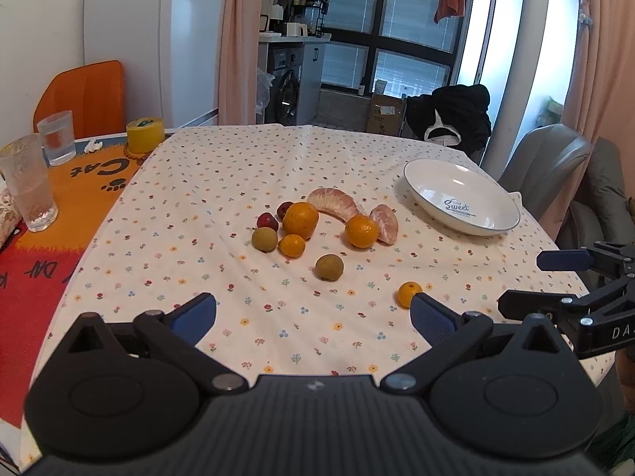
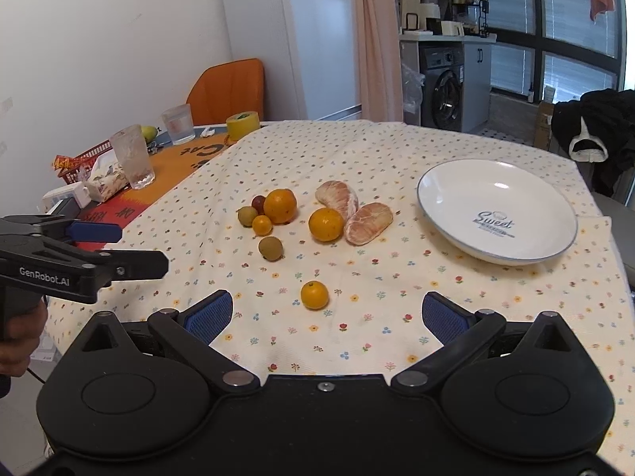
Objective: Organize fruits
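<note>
Fruit lies loose on the flowered tablecloth (image 2: 357, 317): two oranges (image 2: 280, 206) (image 2: 326, 224), two peeled pomelo pieces (image 2: 368, 223), small kumquats (image 2: 262, 225), brownish round fruits (image 2: 270, 248) and a dark red one (image 2: 258, 201). One kumquat (image 2: 314, 295) sits alone, just ahead of my right gripper (image 2: 327, 313), which is open and holds nothing. An empty white "Sweet" plate (image 2: 496, 182) stands at the right. My left gripper (image 1: 313, 313) is open too, well short of the cluster (image 1: 300, 220); the lone kumquat (image 1: 408, 292) touches the tip of its right finger in view.
Two glasses (image 1: 27, 186) (image 1: 58, 137), a yellow tape roll (image 1: 145, 134) and a red basket (image 2: 85, 160) stand on the orange mat at the left. Chairs flank the table: orange (image 1: 85, 95) at far left, grey (image 1: 555, 154) at right. Each gripper shows in the other's view (image 1: 575, 285) (image 2: 119, 248).
</note>
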`<state>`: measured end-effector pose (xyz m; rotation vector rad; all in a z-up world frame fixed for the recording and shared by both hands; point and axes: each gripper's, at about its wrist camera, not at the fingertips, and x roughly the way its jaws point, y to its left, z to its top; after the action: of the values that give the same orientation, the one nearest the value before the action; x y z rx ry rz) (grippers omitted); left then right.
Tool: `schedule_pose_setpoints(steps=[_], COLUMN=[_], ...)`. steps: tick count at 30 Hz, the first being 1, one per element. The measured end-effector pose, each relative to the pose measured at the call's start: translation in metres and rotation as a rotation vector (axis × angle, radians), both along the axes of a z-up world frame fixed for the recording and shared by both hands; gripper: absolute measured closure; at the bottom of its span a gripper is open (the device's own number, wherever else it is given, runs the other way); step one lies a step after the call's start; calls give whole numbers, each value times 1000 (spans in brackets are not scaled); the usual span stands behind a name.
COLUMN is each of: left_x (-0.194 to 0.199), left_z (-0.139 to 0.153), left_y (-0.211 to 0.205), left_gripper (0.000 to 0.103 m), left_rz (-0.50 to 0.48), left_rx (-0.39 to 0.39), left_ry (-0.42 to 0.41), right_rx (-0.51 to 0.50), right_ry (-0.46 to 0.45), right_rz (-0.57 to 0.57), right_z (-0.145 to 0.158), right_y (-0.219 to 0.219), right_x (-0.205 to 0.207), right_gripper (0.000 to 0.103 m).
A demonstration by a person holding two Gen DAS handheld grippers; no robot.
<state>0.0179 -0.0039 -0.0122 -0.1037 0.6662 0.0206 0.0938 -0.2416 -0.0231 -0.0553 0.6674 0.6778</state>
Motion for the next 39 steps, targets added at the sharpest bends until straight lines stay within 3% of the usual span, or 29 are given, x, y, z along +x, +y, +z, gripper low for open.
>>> schedule_pose_setpoints(steps=[17,22,30,39], left_x=[34,45,62,77], left_z=[-28,-35,-49,-55], left_y=[12,15,13,13], left_gripper=[2,11,31,38], left_rz=[0,-7,-26,-36], left_rx=[-49,-54,-69,-60], left_ry=[-5,-1,18,30], right_rx=[30,38,25,23], right_ry=[77,77,115,182], right_rz=[20,45,114,169], right_z=[-27,-33,-44,-56], right_y=[8,14,28,41], right_x=[36,45,57,72], right_gripper=[0,5,33,72])
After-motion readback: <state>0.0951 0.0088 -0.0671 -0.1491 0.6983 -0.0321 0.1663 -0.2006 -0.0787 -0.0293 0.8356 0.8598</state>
